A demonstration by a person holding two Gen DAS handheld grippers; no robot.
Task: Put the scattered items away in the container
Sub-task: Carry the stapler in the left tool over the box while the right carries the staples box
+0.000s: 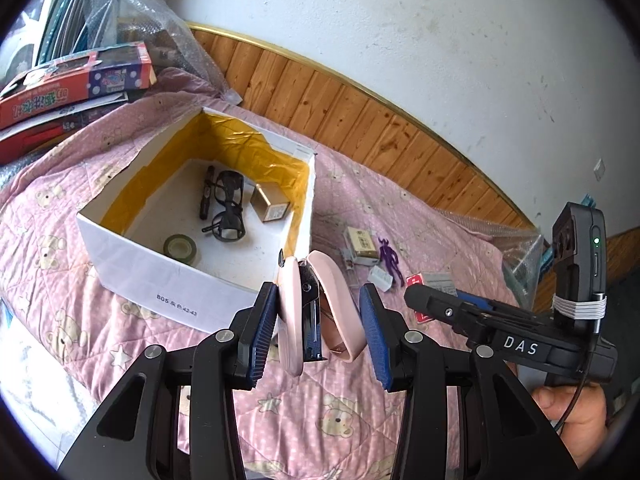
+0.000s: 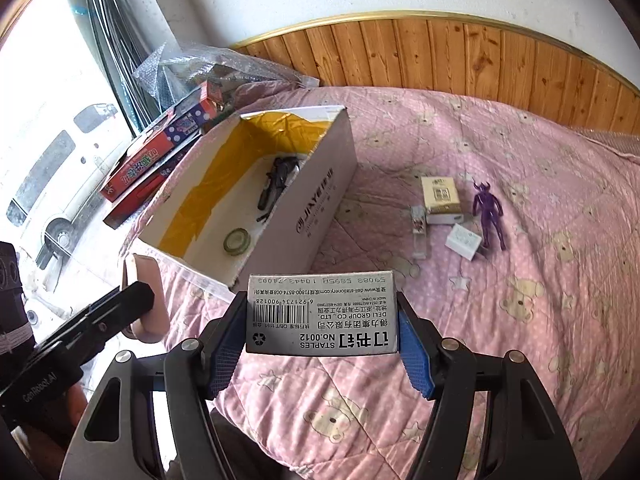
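Observation:
My left gripper is shut on a pink stapler, held above the pink quilt just in front of the white shoebox lined with yellow paper. My right gripper is shut on a grey staples box, held near the shoebox's front corner. Inside the shoebox lie black glasses, a tape roll, a small brown box and a black pen. Out on the quilt lie a purple figure, a yellow box, a white block and a clear case.
Colourful game boxes and bubble wrap are stacked behind the shoebox at the left. A wood-panelled wall borders the bed's far side. A red card lies by the right gripper's tip. A window is at far left.

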